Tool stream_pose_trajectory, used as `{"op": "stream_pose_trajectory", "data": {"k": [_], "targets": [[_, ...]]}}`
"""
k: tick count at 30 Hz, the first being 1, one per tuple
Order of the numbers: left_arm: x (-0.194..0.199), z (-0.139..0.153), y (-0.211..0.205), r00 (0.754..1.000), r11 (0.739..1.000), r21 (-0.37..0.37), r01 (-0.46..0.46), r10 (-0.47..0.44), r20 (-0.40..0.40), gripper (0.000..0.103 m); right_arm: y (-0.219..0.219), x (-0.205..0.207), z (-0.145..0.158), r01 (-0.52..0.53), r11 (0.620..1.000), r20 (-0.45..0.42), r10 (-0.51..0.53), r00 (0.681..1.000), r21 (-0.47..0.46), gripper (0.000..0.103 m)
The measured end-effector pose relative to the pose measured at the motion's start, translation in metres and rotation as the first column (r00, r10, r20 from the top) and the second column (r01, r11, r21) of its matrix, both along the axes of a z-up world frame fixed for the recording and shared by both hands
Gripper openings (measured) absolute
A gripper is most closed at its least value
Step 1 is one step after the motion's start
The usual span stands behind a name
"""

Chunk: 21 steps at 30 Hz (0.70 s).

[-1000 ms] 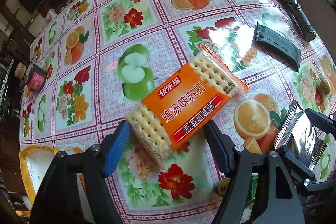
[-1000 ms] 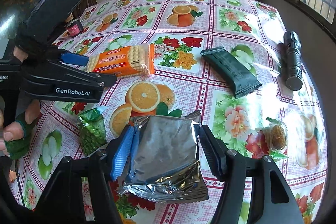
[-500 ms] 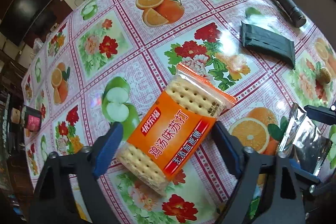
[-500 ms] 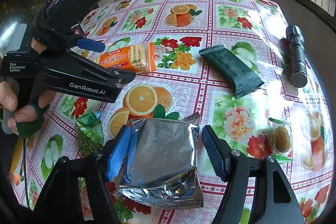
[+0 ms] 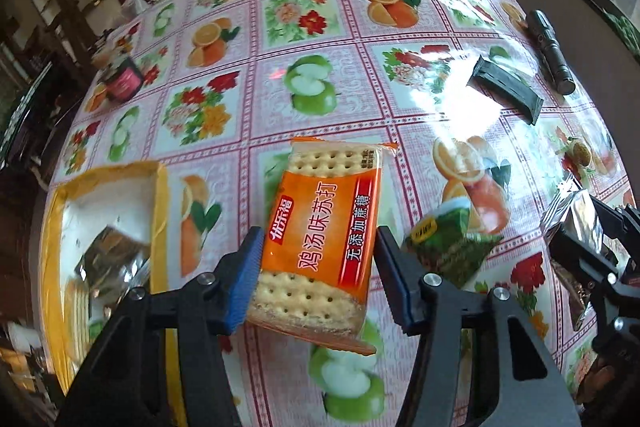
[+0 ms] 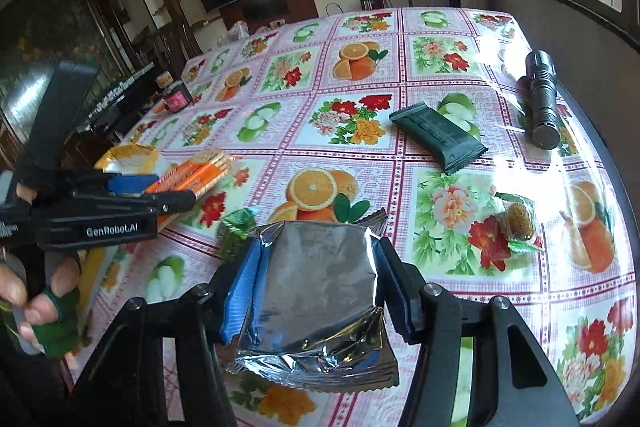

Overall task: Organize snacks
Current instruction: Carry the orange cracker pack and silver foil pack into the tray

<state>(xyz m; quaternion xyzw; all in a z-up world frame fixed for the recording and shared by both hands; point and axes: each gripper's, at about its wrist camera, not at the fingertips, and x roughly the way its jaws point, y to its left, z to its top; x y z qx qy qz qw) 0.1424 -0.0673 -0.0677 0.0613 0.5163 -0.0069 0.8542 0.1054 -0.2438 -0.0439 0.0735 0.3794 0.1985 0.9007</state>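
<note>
In the left wrist view, the left hand-held gripper [image 5: 316, 275] had just been closing its jaws and was clenched on the orange soda cracker packet [image 5: 324, 235], the blue pad and the black pad pressing its two long sides at centre frame. The packet appeared lifted off the surface [image 5: 320, 59], which wore a fruit-and-flower cloth. At lower left lay a yellow-rimmed tray [image 5: 160, 211] with a foil packet [image 5: 108, 255] inside. Just right of the gripper sat a green snack pouch [image 5: 448, 247]. At upper right lay a dark wrapped bar [image 5: 506, 89] and, beyond it, a black flashlight [image 5: 550, 55]. A small pink-labelled jar [image 5: 122, 81] stood at upper left.

In the right wrist view, the right hand-held gripper [image 6: 316, 283] had also just been closing, and it grasped a silver foil packet [image 6: 320, 287] at lower centre, both pads against its sides. At left, the other gripper carried the cracker packet near the tray's rim, a person's hand [image 6: 36, 295] in a green fingerless glove on its handle. The green pouch peeked out just beyond the foil. The dark bar and flashlight lay at upper right, and a small clear-wrapped round snack [image 6: 518, 219] at right.
</note>
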Motion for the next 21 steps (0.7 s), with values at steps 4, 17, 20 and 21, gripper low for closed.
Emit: {"op": "stream_pose_trajectory", "data": {"k": [4, 17, 20, 21], "targets": [[-0.047, 0.013, 0.021, 0.993, 0.994, 0.018, -0.107, 0.106, 0.054, 0.057, 0.015, -0.023, 0.013, -0.055, 0.996, 0.023, 0.053, 0.998, 0.072, 0.058], [-0.131, 0.043, 0.081, 0.944, 0.958, 0.010, -0.287, 0.281, 0.171, 0.057, 0.087, -0.053, 0.019, -0.219, 0.970, 0.032, 0.217, 0.976, 0.101, 0.058], [-0.139, 0.043, 0.094, 0.935, 0.949, 0.002, -0.314, 0.309, 0.173, 0.057, 0.096, -0.056, 0.020, -0.233, 0.968, 0.031, 0.231, 0.973, 0.098, 0.058], [-0.141, 0.043, 0.099, 0.932, 0.946, -0.002, -0.323, 0.318, 0.175, 0.057, 0.099, -0.056, 0.020, -0.239, 0.966, 0.029, 0.238, 0.971, 0.099, 0.058]]}}
